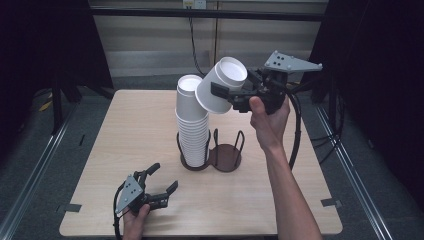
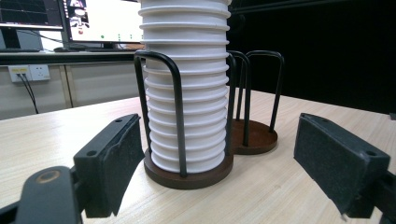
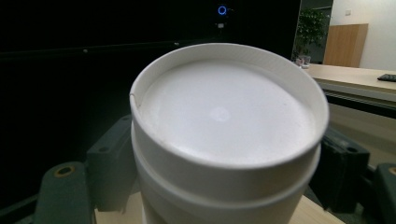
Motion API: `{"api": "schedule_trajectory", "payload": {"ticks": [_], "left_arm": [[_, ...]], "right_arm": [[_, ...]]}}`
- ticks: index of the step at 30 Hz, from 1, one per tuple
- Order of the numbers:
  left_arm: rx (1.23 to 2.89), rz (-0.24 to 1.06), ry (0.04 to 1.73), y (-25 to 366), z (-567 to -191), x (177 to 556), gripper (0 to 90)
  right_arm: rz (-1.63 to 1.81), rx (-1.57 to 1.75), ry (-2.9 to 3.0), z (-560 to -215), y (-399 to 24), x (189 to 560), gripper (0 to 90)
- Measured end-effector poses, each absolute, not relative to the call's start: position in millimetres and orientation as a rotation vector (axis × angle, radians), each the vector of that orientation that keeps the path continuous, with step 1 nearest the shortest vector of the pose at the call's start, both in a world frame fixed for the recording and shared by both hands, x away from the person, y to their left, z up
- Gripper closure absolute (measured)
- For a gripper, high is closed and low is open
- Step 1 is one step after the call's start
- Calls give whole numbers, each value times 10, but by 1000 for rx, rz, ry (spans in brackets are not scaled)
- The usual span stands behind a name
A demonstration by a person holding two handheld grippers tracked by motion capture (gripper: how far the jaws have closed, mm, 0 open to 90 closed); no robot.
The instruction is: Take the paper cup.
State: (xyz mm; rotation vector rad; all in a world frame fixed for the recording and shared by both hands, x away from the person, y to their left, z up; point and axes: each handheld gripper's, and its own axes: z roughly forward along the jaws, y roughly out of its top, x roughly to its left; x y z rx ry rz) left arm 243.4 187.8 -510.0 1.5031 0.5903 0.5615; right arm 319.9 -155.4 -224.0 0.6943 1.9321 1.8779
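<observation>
The right gripper (image 1: 220, 95) is hanging high above the cup holder (image 1: 212, 155), the person's right hand (image 1: 270, 117) wrapped under its body and the forearm rising steeply from the near edge of the table (image 1: 125, 125). Its fingers (image 3: 109, 163) are pressing on 2 sides of a white paper cup (image 1: 220, 85), partly closed around the wall, with the cup between them. The cup is tilting, its closed bottom facing up and away from the holder, its wider end leaning in just beside the top of the stack of cups (image 1: 192, 125). In the right gripper view the cup's bottom (image 3: 224, 112) is facing the camera, and it looks like more than 1 cup nested together, though I cannot tell for sure.

The stack is standing upright in the left ring of the holder, between black wire loops; the right ring (image 1: 226, 156) is sitting bare.

The left gripper (image 1: 161, 180) is resting low on the table, near and to the left of the holder, the left hand (image 1: 135, 222) gripping it at the table's near edge. Its fingers (image 2: 114, 163) are spreading wide with nothing between them, pointing at the holder's base (image 2: 187, 175).

Bare tabletop is lying all around the holder, widest to its left and in front of it.
</observation>
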Motion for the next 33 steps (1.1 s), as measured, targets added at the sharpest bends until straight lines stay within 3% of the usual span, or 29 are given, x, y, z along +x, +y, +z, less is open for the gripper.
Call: {"api": "schedule_trajectory", "payload": {"ticks": [15,33], "left_arm": [[1532,536,557,1860,-5086,2448,155],[1551,481,475,1760,-4779,2444,158]], "right_arm": [[1852,725,1972,-2459,-1690,3086,210],[1859,731,2033,-2853,-1685,2868,211]]}}
